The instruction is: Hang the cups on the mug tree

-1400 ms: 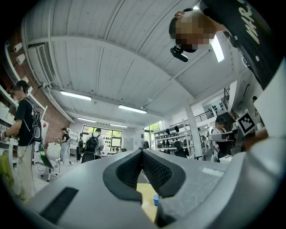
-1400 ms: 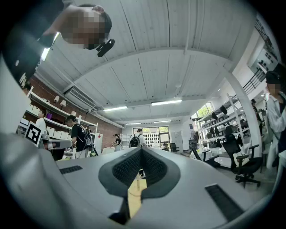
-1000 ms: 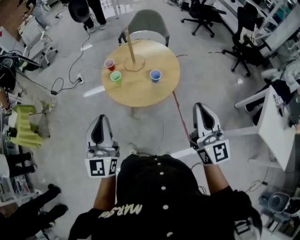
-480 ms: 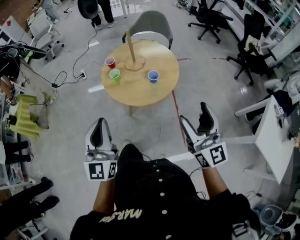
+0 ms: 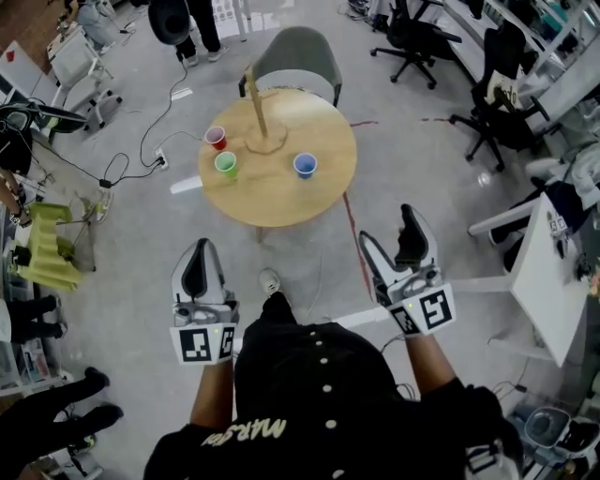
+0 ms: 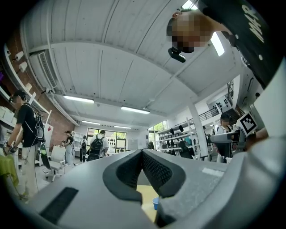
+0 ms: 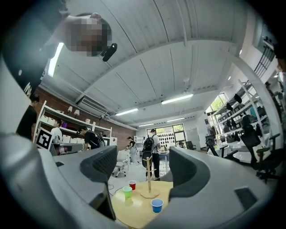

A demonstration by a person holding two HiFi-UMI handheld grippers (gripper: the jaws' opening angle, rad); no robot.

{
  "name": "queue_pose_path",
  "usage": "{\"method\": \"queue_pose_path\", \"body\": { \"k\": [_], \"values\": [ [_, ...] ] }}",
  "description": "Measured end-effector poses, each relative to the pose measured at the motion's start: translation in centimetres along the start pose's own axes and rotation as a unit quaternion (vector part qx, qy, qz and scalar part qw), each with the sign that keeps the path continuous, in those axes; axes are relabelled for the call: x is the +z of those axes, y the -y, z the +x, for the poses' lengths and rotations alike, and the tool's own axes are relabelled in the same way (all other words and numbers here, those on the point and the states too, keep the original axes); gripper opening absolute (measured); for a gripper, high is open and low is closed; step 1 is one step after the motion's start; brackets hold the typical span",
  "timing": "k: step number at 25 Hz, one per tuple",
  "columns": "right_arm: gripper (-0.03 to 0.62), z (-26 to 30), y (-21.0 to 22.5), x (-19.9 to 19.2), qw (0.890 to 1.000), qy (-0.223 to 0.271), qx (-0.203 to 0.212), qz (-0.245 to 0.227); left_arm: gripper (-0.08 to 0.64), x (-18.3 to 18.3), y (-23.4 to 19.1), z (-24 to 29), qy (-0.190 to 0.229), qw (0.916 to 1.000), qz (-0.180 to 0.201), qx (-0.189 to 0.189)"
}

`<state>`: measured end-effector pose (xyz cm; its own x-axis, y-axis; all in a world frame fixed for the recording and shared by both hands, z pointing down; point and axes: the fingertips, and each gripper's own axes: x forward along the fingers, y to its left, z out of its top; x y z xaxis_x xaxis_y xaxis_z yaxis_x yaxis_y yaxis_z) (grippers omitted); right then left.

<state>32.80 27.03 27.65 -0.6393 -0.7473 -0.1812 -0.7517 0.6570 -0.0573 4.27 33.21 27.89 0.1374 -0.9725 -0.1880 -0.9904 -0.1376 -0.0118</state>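
Observation:
A round wooden table stands ahead of me on the grey floor. On it are a red cup, a green cup and a blue cup, all upright around a bare wooden mug tree. Both grippers hang well short of the table. My left gripper is shut with nothing in it. My right gripper is open and empty. The right gripper view frames the mug tree, red cup, green cup and blue cup between its fingers. The left gripper view shows only the blue cup.
A grey chair sits behind the table. Cables trail over the floor at left. Office chairs and a white desk stand at right. A person stands at the back, and a yellow-green stool at left.
The right gripper's jaws have gone from shut to open. The view has shifted a little, and a shoe now shows below the table. The left gripper has stayed shut.

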Motion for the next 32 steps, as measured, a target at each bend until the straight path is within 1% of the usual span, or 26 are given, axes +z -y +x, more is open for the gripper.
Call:
{"method": "queue_pose_path", "body": {
  "k": [5, 11, 15, 19, 23, 28, 32],
  "values": [
    [0.358, 4.6, 0.5, -0.3, 1.000, 0.005, -0.008, -0.004, -0.006, -0.6, -3.3, 3.7, 0.006, 1.0000, -0.002, -0.005],
    [0.359, 10.8, 0.9, -1.2, 1.000, 0.002, -0.020, 0.001, -0.006, -0.7, -7.8, 8.5, 0.017, 0.9996, 0.001, -0.021],
    [0.359, 14.7, 0.6, -1.2, 1.000, 0.015, -0.024, 0.004, -0.006, -1.3, -10.6, 10.8, 0.015, 0.9994, -0.001, -0.030],
    [0.359, 17.9, 0.4, -1.7, 0.999, 0.014, -0.042, -0.006, -0.006, -1.3, -13.6, 12.7, 0.020, 0.9989, -0.005, -0.041],
    [0.351, 20.7, 0.4, -1.7, 0.998, 0.021, -0.058, -0.004, -0.006, -1.5, -16.4, 14.7, 0.021, 0.9985, -0.011, -0.049],
    [0.354, 22.4, 1.7, -3.0, 0.998, 0.004, -0.065, -0.004, -0.006, -3.4, -17.0, 18.0, 0.009, 0.9976, -0.020, -0.066],
    [0.354, 23.6, 4.3, -5.4, 0.997, -0.024, -0.067, 0.000, -0.006, -5.1, -16.2, 20.7, 0.006, 0.9972, -0.013, -0.073]
  ]
}}
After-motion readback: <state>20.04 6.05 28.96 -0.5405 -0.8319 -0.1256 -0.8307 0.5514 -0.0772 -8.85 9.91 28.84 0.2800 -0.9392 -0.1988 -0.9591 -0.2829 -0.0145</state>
